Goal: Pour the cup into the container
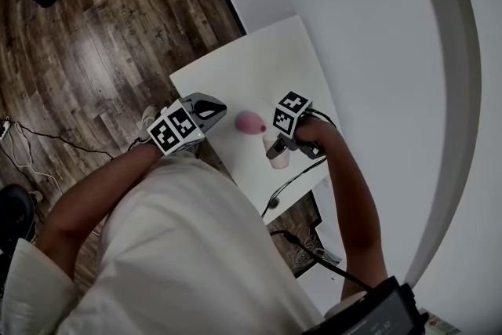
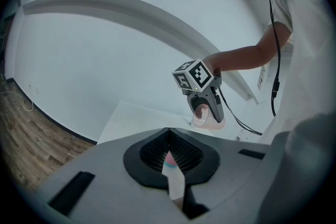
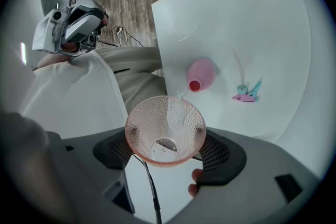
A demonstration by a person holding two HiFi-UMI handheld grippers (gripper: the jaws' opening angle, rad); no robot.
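A pink dimpled glass cup (image 3: 165, 131) is held between the jaws of my right gripper (image 3: 167, 139), tipped over the table. Only a little clear liquid sits at its bottom. A thin clear thread runs from its rim toward the red mouth of the pink container (image 3: 202, 72), which stands on the white table (image 1: 274, 59). In the head view the cup (image 1: 277, 150) hangs just right of the container (image 1: 251, 121). My left gripper (image 1: 213, 107) hovers at the table's left edge, shut and empty, pointing toward the container. From the left gripper view (image 2: 169, 139) the right gripper's marker cube (image 2: 193, 76) and the cup (image 2: 206, 115) are ahead.
A small teal and pink item (image 3: 248, 93) lies on the table beyond the container. Black cables (image 1: 294, 176) hang off the table's near edge. Wooden floor (image 1: 102, 35) lies to the left and a white wall (image 1: 376, 27) to the right.
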